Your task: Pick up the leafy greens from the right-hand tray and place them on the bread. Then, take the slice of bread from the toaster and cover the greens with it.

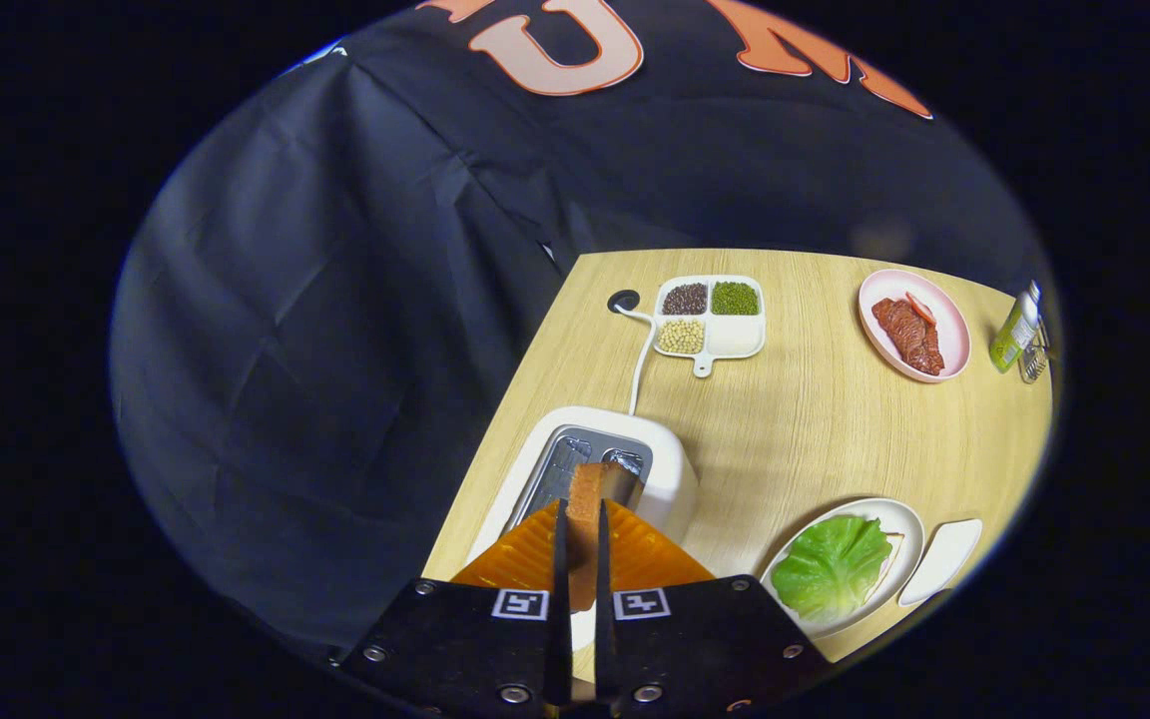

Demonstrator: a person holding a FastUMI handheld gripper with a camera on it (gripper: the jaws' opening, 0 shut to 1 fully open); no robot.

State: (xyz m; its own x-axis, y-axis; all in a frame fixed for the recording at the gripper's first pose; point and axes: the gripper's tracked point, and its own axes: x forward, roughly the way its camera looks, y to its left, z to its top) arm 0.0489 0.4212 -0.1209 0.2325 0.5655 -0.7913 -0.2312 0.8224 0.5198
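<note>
My gripper (pixel 582 511) is shut on a slice of bread (pixel 586 524), held upright on its edge between the two orange fingers (pixel 525 559). The slice hangs just above the white toaster (pixel 670 474), over its right slot. To the right of the fingers a white plate (pixel 906 534) carries the leafy greens (pixel 832 564), which lie spread over a slice of bread whose corner peeks out at the leaf's far side. Beside that plate lies a small white tray (pixel 941 559) with nothing on it.
Beyond the toaster stands a white divided dish (pixel 735 338) with beans and grains; the toaster's white cord (pixel 641 364) runs to a hole in the wooden table (pixel 805 419). A pink plate (pixel 946 325) with meat slices and a green bottle (pixel 1013 335) sit far right.
</note>
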